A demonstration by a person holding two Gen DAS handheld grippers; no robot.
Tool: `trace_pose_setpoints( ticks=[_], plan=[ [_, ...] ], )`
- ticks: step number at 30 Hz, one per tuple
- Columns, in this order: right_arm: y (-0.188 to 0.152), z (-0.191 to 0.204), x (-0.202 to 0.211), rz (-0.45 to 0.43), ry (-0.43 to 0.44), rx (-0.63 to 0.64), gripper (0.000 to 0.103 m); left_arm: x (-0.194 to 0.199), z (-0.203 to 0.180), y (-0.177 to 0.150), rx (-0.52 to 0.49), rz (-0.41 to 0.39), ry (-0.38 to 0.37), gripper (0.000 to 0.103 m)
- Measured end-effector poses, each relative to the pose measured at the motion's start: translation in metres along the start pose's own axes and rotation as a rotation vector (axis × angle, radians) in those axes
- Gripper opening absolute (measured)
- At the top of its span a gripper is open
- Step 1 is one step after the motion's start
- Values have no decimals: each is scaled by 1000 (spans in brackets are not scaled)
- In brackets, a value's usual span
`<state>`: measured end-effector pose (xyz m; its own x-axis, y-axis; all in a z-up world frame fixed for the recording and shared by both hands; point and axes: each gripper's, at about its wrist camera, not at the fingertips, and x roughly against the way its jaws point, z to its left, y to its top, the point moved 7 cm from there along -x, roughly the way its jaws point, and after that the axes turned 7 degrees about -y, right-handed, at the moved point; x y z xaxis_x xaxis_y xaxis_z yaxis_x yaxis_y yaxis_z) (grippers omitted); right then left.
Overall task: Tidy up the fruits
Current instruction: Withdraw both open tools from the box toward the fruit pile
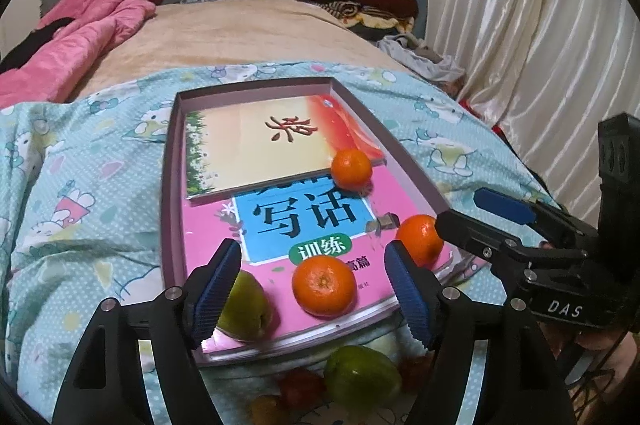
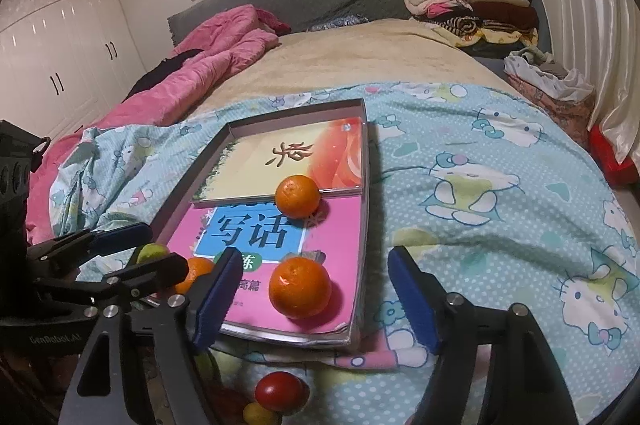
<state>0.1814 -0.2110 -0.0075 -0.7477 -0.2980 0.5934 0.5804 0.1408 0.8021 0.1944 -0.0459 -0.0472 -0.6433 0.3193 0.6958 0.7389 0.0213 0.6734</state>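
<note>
On the bed, over a pale blue cartoon-print quilt [image 2: 480, 185], lies a shallow grey cardboard tray [image 1: 170, 185] lined with two books, a pink one near and a cream-and-orange one far. Three round orange mandarins already sit inside it: one at the middle where the books meet [image 1: 351, 169], one near the right wall [image 1: 418, 239], and one at the near edge [image 1: 323, 286]. A green pear-shaped fruit [image 1: 246, 309] rests in the near left corner of the tray, partly behind a blue pad.

The left gripper [image 1: 316, 289] hovers with its jaws apart around the near mandarin, pads clear of it on both sides. The right gripper [image 2: 312, 295] also stands with jaws apart, framing the right-hand mandarin without touching it; nothing is clamped in either.

Outside the tray, on the quilt just near its front edge, more fruit waits: a second green fruit [image 1: 362, 377], a small red round fruit [image 2: 280, 391] and a small yellow one [image 2: 258, 415] beside it.

By my reading, four pieces are placed and at least three are left, so the sorting looks a little past halfway
</note>
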Motion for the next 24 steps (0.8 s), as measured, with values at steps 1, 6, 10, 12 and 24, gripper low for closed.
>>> trace_pose_setpoints(
  ticks=[1, 6, 10, 12, 24],
  plan=[
    [0, 1, 1, -2, 1, 3, 77, 1, 1, 0, 6, -2, 3, 76],
    [2, 5, 5, -24, 22, 7, 78, 10, 8, 5, 32, -27, 20, 77],
    [5, 10, 11, -51, 36, 18, 81, 13, 10, 5, 33, -34, 29, 78],
    [5, 12, 11, -51, 36, 24, 82, 14, 11, 5, 37, -33, 28, 78],
    [9, 17, 20, -91, 15, 58, 84, 33, 24, 4, 83, -54, 71, 78]
  ],
)
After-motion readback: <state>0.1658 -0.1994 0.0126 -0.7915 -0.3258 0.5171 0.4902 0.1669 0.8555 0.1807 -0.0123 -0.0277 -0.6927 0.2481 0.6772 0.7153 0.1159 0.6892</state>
